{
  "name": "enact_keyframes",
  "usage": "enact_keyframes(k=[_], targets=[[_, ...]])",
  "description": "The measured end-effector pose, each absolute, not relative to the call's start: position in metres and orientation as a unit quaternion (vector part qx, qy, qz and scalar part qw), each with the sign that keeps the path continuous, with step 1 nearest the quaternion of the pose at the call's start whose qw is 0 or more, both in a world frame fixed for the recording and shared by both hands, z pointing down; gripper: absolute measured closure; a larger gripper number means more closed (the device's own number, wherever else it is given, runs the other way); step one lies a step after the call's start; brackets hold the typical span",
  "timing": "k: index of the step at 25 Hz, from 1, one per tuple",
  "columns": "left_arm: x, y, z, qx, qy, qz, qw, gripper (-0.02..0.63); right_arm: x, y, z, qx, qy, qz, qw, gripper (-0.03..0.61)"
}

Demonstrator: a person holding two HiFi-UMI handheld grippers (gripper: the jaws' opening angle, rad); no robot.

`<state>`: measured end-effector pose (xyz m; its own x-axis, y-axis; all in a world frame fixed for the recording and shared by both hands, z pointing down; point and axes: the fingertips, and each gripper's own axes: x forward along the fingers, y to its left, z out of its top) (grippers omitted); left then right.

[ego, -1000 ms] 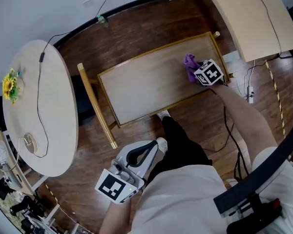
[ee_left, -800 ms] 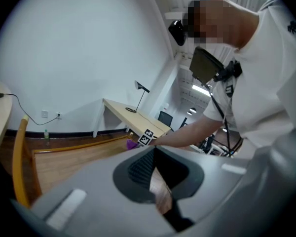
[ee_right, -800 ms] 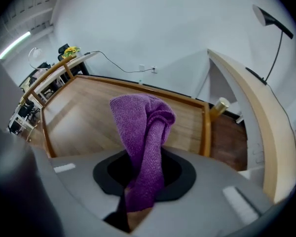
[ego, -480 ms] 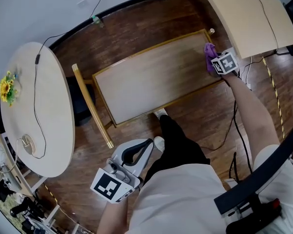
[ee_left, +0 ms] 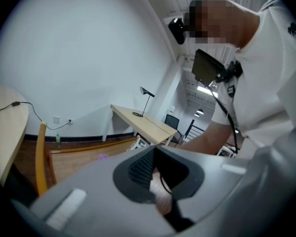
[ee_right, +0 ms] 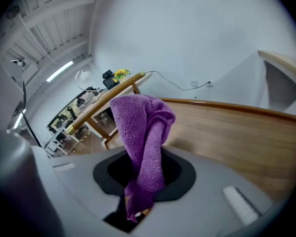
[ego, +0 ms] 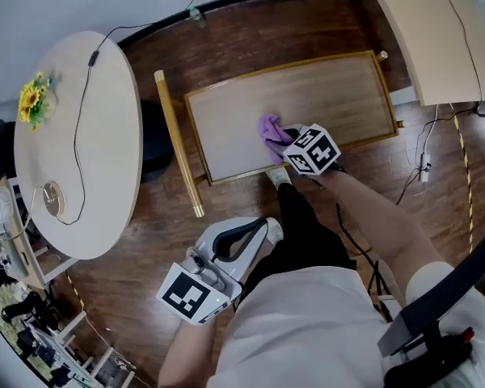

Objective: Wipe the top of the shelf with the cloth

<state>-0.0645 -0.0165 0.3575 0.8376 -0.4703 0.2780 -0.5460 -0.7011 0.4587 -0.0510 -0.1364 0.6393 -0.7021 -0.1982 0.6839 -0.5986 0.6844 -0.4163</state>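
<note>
The shelf top (ego: 323,95) is a long wooden board with a golden rim, seen in the head view. A purple cloth (ego: 270,127) lies on its near edge, left of the middle. My right gripper (ego: 284,138) is shut on that cloth and presses it to the board. In the right gripper view the cloth (ee_right: 144,127) rises bunched out of the right gripper (ee_right: 142,169), with the shelf top (ee_right: 232,132) behind it. My left gripper (ego: 261,228) hangs low by the person's body, away from the shelf. The left gripper (ee_left: 155,154) is shut and holds nothing.
A round pale table (ego: 73,144) with yellow flowers (ego: 32,101) and a cable stands left of the shelf. A long pale table (ego: 436,31) stands at the right, with cables (ego: 424,164) on the wooden floor below it. The person's black shoe (ego: 295,217) is beside the shelf's near edge.
The right gripper has swept the cloth from the right end of the shelf top leftward to the near edge left of the middle. The left gripper has stayed low.
</note>
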Motion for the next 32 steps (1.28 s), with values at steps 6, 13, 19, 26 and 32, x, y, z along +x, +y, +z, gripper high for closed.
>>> enact_keyframes(k=[6, 13, 19, 26, 32], targets=[[-0.082, -0.003, 0.362, 0.912, -0.296, 0.083, 0.272, 0.595, -0.183, -0.099, 0.640, 0.145, -0.885, 0.336, 0.287, 0.497], [-0.089, 0.004, 0.362, 0.902, -0.317, 0.079, 0.282, 0.595, -0.246, -0.058, 0.653, 0.078, -0.890, 0.327, 0.309, 0.497], [-0.084, 0.000, 0.366, 0.903, -0.313, 0.075, 0.283, 0.595, -0.190, -0.069, 0.672, 0.115, -0.878, 0.331, 0.327, 0.497], [-0.060, -0.004, 0.369, 0.918, -0.266, 0.076, 0.282, 0.595, -0.077, -0.090, 0.682, 0.185, -0.857, 0.321, 0.358, 0.497], [-0.035, -0.016, 0.367, 0.928, -0.234, 0.069, 0.280, 0.595, 0.029, -0.103, 0.686, 0.241, -0.835, 0.309, 0.385, 0.497]])
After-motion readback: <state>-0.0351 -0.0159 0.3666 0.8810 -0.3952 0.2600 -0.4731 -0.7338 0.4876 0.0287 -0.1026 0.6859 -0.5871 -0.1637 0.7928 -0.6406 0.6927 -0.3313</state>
